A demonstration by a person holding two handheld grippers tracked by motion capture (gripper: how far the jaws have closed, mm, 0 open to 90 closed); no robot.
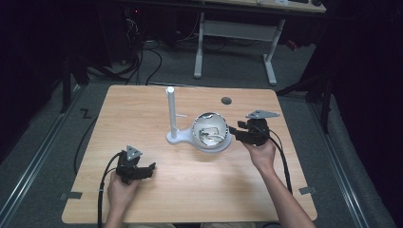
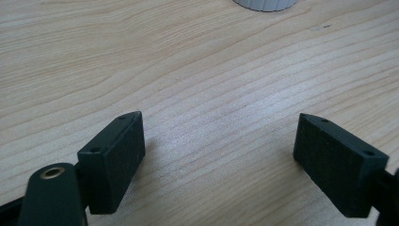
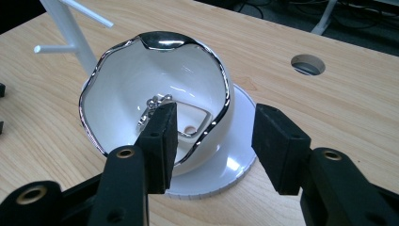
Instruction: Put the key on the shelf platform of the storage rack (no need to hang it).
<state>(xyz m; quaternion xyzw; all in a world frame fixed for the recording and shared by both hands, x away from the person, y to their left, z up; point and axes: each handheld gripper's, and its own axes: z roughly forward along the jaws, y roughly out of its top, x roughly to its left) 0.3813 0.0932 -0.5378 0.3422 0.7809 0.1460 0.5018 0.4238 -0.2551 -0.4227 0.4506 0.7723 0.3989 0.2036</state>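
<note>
We see a white bowl [image 1: 211, 131] with a wavy silver rim sitting tilted on a round white base [image 3: 237, 160], a little right of the middle of the wooden surface [image 1: 157, 190]. Its mouth leans toward the right hand-held gripper [image 3: 214, 141]. Inside the bowl lies some small shiny jewellery [image 3: 157, 106]; we cannot make out exactly what pieces they are. A white stand [image 1: 171, 114] with thin side pegs rises from the same base, just left of the bowl.

The right hand-held gripper reaches in from the right side of the bowl. In the right gripper view its jaws are parted about halfway and straddle the near wall of the bowl: one jaw is inside the bowl, close above the jewellery, and the other is outside, over the base. A gap shows between the outer jaw and the bowl's wall, so the pads are not pressing on it, and we see nothing gripped. In the high view the right hand [image 1: 260, 154] holds this hand-held gripper level with the bowl's edge.

The left hand-held gripper [image 2: 219, 141] is well apart from the bowl, near the front left of the surface, held by the left hand [image 1: 121, 190]. Its jaws are spread wide over bare wood with nothing between them; the edge of the white base shows at the top of the left gripper view.

A round hole [image 1: 226, 100] is cut in the surface behind the bowl.
</note>
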